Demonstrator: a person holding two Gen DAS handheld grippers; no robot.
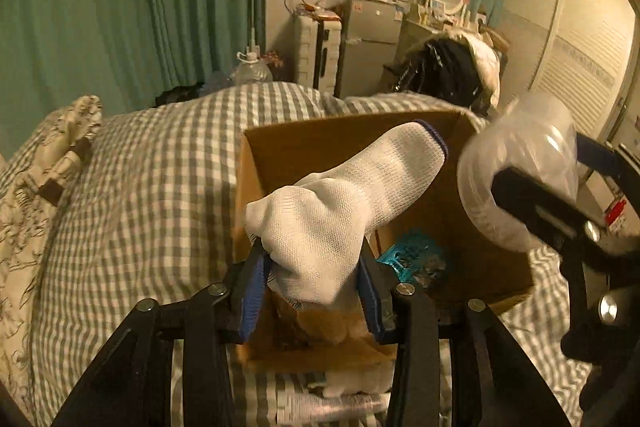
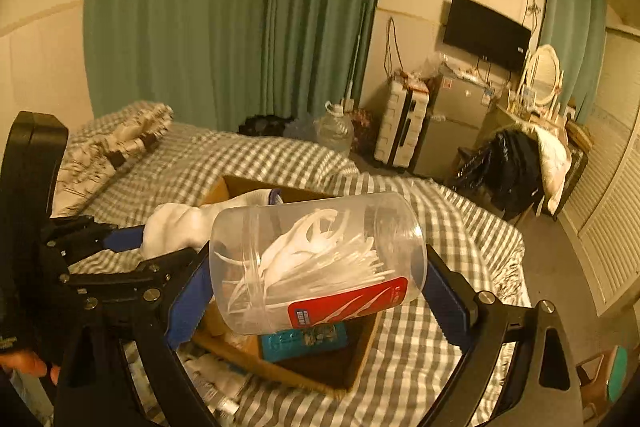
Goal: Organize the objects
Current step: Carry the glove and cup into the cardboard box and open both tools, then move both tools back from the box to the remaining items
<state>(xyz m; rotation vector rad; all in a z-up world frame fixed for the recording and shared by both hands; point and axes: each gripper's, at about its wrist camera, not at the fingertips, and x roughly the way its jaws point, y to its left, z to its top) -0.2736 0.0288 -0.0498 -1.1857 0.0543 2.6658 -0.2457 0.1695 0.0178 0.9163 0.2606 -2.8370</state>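
My left gripper (image 1: 316, 267) is shut on a white sock (image 1: 340, 203) with a blue cuff and holds it over the open cardboard box (image 1: 312, 139) on the bed. The sock also shows in the right wrist view (image 2: 176, 227). My right gripper (image 2: 316, 287) is shut on a clear plastic jar (image 2: 316, 263) of white floss picks with a red label, held on its side above the box (image 2: 360, 351). The jar shows in the left wrist view (image 1: 520, 171). A teal packet (image 1: 416, 255) lies inside the box.
The box sits on a grey checked duvet (image 1: 152, 187). A patterned pillow (image 1: 44, 163) lies at the left. Papers (image 1: 328, 407) lie in front of the box. Beyond the bed stand a water jug (image 2: 334, 131), a white suitcase (image 2: 402, 131), a small fridge (image 2: 452, 131) and a chair with clothes (image 2: 516, 167).
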